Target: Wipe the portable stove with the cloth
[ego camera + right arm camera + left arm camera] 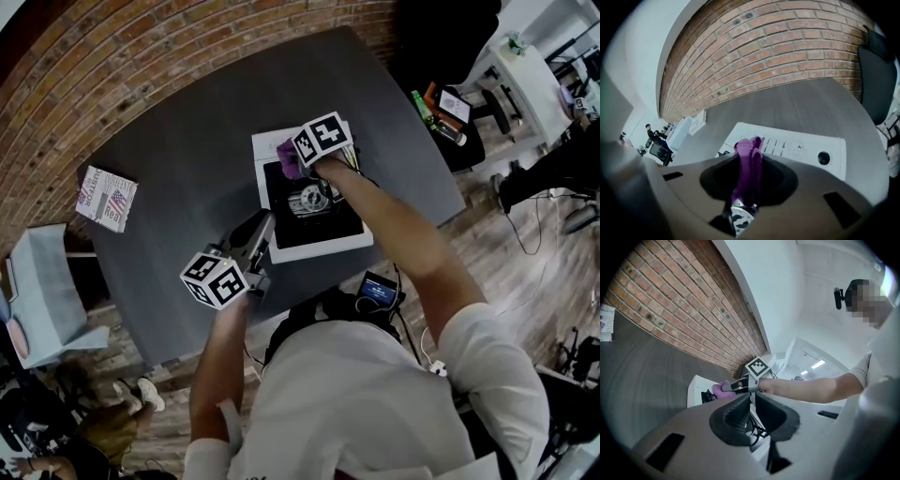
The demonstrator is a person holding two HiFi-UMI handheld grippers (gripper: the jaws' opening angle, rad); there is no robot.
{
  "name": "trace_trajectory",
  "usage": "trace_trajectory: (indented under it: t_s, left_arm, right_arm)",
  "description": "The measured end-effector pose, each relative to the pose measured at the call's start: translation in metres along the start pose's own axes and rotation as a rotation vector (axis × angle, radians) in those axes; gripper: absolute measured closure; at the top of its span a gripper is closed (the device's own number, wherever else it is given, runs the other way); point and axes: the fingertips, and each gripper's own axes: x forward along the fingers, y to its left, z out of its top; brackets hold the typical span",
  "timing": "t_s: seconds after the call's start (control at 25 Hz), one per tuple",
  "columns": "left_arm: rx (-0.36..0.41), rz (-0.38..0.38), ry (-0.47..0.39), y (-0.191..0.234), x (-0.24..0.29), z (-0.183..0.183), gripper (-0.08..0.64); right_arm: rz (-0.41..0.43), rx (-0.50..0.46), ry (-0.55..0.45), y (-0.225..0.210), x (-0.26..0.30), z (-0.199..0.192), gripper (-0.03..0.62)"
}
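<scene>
A white portable stove (314,246) with a black top and a round burner sits mid-table. My right gripper (302,161) hovers over its far left corner, shut on a purple cloth (288,157). In the right gripper view the purple cloth (749,166) hangs pinched between the jaws above the stove's white panel (797,147) with its knob. My left gripper (258,234) rests at the stove's near left edge, jaws shut with nothing in them. In the left gripper view the stove (696,390) and the purple cloth (720,389) lie ahead beyond the closed jaws (751,414).
The dark grey table (187,169) stands against a brick wall (84,84). A printed box (106,198) lies at the table's left end. A pale chair (42,295) is left of the table. Bottles and a white desk (525,75) are at the right.
</scene>
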Motion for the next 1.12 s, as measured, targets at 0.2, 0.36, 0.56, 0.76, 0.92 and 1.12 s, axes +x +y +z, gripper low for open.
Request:
trace_trajectory:
  t_s: [0.2,0.36,0.56,0.76,0.92,1.12]
  left_arm:
    - [-0.006,-0.05,0.012,-0.001,0.005,0.001,0.517]
    - [-0.008,-0.074,0.019,0.0,0.007,0.002,0.517]
    - [-0.009,-0.104,0.027,-0.001,0.011,0.001,0.517]
    - [-0.005,-0.097,0.035,-0.001,0.015,-0.002,0.517]
    - [-0.003,-0.066,0.028,-0.002,0.023,-0.003,0.517]
    - [-0.002,0.003,-0.015,-0.008,0.05,-0.002,0.517]
  right_arm:
    - [-0.132,-0.17,0.066,-0.017,-0.013,-0.004,0.492]
    - [-0.216,-0.248,0.105,-0.034,-0.025,-0.008,0.494]
    - [-0.252,-0.24,0.124,-0.049,-0.033,-0.012,0.494]
    - [-0.266,-0.293,0.141,-0.052,-0.039,-0.014,0.494]
    - [-0.243,-0.34,0.158,-0.052,-0.038,-0.015,0.494]
    - [-0.188,-0.452,0.179,-0.051,-0.041,-0.015,0.494]
